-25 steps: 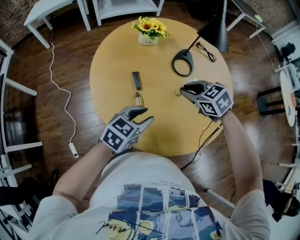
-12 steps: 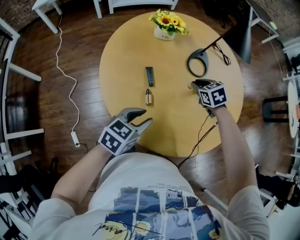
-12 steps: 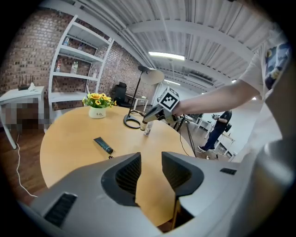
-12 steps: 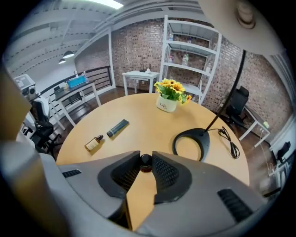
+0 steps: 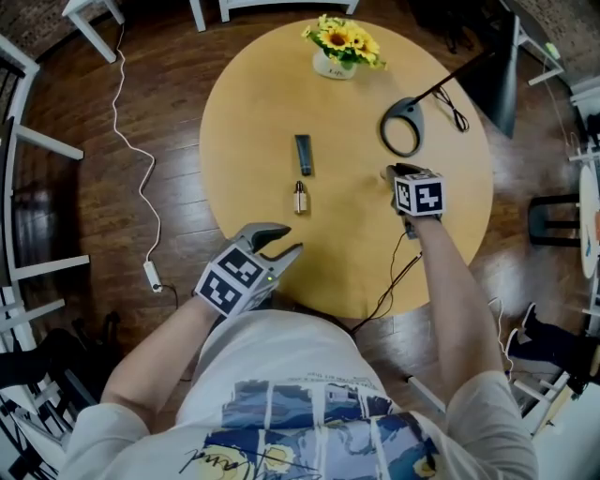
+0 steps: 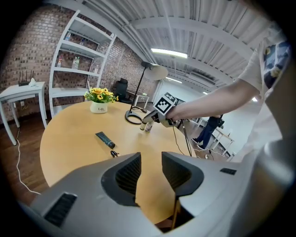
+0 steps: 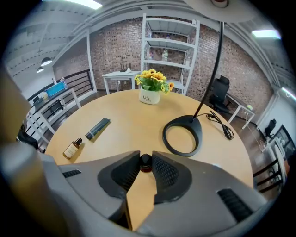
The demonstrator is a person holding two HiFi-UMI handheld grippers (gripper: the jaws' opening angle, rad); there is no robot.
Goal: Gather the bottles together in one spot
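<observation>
Beyond right gripper's (image 7: 145, 158) bottle (image 7: 145, 164), vase (image 7: 150, 97) holds sunflowers (image 7: 152, 78).

Beside lamp base (image 7: 185, 121): bottle (image 7: 145, 160) in right gripper (image 7: 144, 163) shows dark cap only, body hidden behind jaws. Top edge cuts lamp head (image 7: 222, 3).

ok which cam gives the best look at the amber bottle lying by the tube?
Right gripper view: the amber bottle shows clear, on its side, cap and body distinct. Head view has it small, from above. Left gripper view shows only a dark speck.
</observation>
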